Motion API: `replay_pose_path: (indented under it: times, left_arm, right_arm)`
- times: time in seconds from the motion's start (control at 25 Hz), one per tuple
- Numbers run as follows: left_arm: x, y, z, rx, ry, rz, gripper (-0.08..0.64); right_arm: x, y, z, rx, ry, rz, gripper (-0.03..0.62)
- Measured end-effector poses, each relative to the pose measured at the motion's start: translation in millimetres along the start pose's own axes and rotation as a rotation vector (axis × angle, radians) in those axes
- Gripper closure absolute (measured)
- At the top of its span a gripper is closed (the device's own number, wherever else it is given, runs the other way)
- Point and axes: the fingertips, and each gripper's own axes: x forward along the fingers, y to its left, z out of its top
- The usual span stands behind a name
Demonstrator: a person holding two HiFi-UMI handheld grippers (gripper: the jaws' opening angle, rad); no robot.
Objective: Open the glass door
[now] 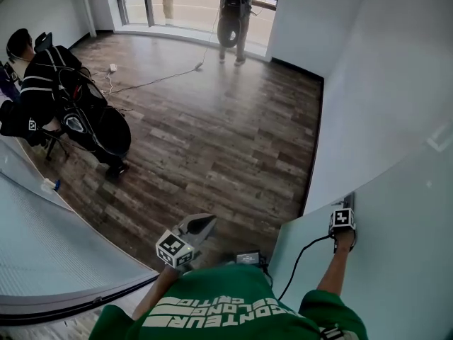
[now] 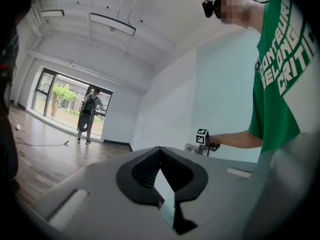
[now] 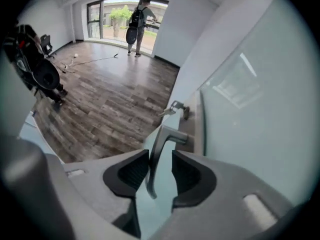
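- At the far left stands a pale panel (image 1: 42, 250) on a curved rail. I think it is not part of my job.
- My left gripper (image 2: 160, 151) hangs in free air in front of me, well apart from the door (image 1: 396, 261). Its jaws meet at the tips and there is nothing between them.
- In the middle, the floor (image 1: 212, 140) shows plainly past the free edge of the door. In the right gripper view a second handle (image 3: 175, 107) on the other face also shows beyond this edge. So I judge that the door is already off its frame and partly open. How wide it is, I cannot tell.
- My right gripper (image 3: 160, 156) is at the edge of the door. Its jaws stand wide apart, with the handle (image 3: 159, 141) between them. The handle is close to the left pad and clear of the right one, so nothing is squeezed or held.
- The door itself, of pale frosted glass, fills the right side, and its handle sits at its left edge.
- What is left, in my opinion: take the handle again and swing the door wider, or, if this gap is enough, draw the gripper away.
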Motion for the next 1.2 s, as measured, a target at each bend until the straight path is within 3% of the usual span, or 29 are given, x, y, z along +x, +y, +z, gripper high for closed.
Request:
replay_pose_path:
  times: [0.08,0.2,0.32,0.52,0.64,0.84,1.0,1.2]
  left_arm:
    - [-6.8,3.6,0.0,-0.005,-0.006,0.019,0.545]
    - [-17.8,10.0,-0.1,-0.009,-0.013,0.046,0.545]
    - [-28.9,15.4,1.5,-0.011,-0.02,0.069,0.545]
    - [-49.7,21.2,4.6,-0.011,-0.028,0.098,0.545]
    - [-62.4,25.7,6.5,-0.009,-0.041,0.126,0.545]
    - [-86.6,37.7,9.6,-0.004,-0.059,0.186,0.545]
    - [-108.2,47.7,15.0,-0.005,-0.079,0.235,0.545]
    - [-128.2,61.8,15.6,-0.011,-0.104,0.297,0.545]
  right_arm:
    - [-26.4,-2.0,19.5,-0.044,-0.128,-0.086,0.457]
    - [-69.8,24.7,58.8,-0.105,-0.369,-0.1,0.491]
    - [-112.9,64.5,94.7,-0.129,-0.562,-0.057,0.598]
    - [-168.9,136.8,145.0,-0.129,-0.828,0.051,0.598]
    - [-204.4,169.6,166.4,-0.115,-1.006,0.149,0.598]
    - [-261.3,204.1,182.4,-0.01,-1.232,0.434,0.598]
    - [-300.8,231.4,186.1,0.067,-1.316,0.669,0.598]
    - [-317.5,292.2,187.9,-0.011,-1.317,0.771,0.598]
